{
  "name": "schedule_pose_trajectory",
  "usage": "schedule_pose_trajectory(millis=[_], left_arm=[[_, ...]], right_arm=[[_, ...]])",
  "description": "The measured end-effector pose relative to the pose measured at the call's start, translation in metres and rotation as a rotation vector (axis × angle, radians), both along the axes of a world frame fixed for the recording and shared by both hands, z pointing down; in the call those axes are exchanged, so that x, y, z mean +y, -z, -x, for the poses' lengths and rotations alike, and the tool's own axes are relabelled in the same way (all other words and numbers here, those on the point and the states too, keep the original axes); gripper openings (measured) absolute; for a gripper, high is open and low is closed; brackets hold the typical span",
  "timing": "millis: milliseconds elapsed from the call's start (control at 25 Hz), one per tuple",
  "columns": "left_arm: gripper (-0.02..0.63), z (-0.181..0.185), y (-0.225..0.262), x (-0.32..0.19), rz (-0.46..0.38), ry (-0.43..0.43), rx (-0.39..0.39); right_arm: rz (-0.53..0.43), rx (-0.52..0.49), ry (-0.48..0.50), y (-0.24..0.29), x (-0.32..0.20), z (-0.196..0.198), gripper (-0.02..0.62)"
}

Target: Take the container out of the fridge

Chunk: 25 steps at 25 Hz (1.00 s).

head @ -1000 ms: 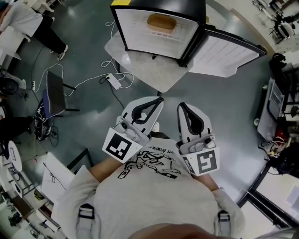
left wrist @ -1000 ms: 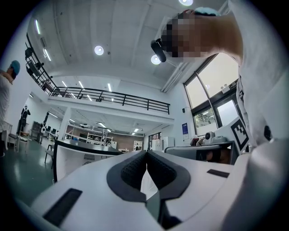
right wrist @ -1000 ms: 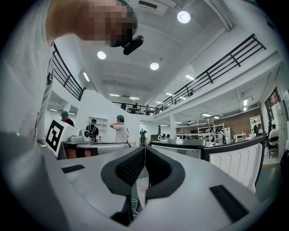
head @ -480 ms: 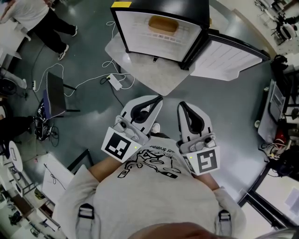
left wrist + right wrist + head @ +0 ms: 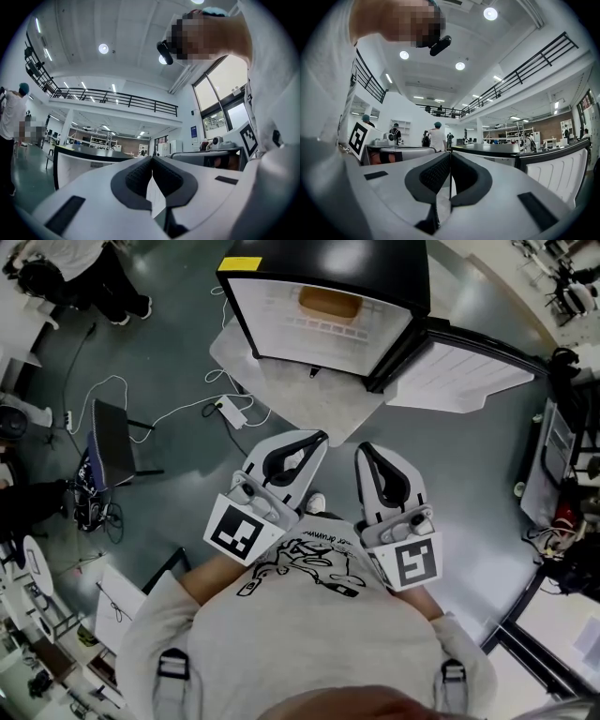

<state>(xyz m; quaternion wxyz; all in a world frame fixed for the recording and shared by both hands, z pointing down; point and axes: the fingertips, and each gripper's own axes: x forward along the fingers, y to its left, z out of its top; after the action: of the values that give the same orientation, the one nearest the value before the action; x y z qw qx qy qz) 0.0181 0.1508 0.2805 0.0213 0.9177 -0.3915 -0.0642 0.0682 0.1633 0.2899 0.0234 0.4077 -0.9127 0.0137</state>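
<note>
Fridge [image 5: 323, 334] slightly nearer; shirt print [image 5: 305, 568] illegible.

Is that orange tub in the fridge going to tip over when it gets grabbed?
Probably not: the orange tub looks low and wide, so it should sit steady. Its even, rounded shape suggests stiff plastic, not floppy. Its weight I cannot tell.

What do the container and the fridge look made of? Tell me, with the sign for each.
The container is probably plastic: tan-orange, dull, with rounded moulded corners. The fridge has a glossy black shell, painted metal or plastic, that mirrors the lights; its white lining looks like plastic.
</note>
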Motion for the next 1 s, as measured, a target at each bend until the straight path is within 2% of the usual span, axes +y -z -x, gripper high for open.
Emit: schedule_pose_trajectory(millis=[1000], left_arm=[[0.015,0.047,-0.006,-0.157,0.008,-0.072,0.015]], right_arm=[[0.017,0.024,-0.070,-0.005,-0.155,0.052,0.026]])
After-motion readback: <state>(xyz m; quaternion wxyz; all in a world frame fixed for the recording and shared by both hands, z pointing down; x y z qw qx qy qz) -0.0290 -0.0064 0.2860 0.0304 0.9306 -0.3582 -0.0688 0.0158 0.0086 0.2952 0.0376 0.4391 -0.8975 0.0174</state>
